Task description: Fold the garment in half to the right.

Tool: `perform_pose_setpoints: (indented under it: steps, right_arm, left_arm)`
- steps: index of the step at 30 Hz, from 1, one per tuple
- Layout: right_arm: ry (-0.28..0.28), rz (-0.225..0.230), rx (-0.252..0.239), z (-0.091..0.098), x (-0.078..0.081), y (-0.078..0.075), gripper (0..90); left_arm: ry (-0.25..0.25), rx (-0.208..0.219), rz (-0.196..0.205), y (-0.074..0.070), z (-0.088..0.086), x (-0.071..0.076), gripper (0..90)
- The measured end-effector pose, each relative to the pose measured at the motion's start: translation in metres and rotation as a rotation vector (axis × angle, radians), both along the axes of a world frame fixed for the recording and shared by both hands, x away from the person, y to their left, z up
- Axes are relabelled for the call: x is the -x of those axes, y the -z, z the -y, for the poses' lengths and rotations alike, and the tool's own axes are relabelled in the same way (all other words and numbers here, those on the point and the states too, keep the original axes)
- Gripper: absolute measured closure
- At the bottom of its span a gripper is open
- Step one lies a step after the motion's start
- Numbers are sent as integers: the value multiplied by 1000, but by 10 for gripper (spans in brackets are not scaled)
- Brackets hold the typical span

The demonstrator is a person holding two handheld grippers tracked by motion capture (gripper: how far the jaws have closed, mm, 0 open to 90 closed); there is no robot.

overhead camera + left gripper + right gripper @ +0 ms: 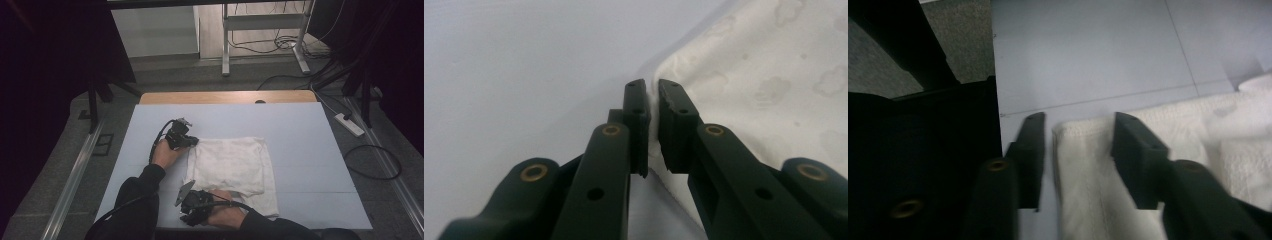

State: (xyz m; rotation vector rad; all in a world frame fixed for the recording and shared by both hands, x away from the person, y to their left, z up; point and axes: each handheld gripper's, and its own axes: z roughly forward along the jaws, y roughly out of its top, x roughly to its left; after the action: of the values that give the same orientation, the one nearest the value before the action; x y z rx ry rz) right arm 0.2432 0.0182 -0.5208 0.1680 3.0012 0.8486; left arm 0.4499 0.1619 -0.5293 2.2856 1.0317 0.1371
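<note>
High view: L gripper (192,142) pinches towel (232,167) corner; R gripper (186,212) straddles edge.

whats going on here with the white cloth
A person at a table is working on a folded white cloth with a gripper in each hand. The left gripper is shut on the cloth's far left corner. The right gripper sits at the near left edge, its jaws straddling that edge with gaps either side, so it has no grip yet.
</note>
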Motion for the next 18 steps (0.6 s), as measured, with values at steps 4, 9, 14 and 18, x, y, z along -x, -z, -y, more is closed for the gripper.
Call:
perform_pose_setpoints:
  steps: [4, 9, 14, 18]
  right_arm:
    - [-19, 61, -2, 0, 4, 1, 846]
    - [-6, -3, -5, 2, -3, 0, 862]
    - [-11, -62, -29, 6, -9, -4, 863]
    - [-12, -87, -60, 11, -12, -9, 863]
  left_arm:
    - [-1, -2, 0, 0, 0, 0, 820]
    - [-4, 4, -6, 0, 0, -1, 820]
    - [-19, 12, -18, -1, 0, -2, 827]
    - [-32, 18, -22, -2, 1, -3, 829]
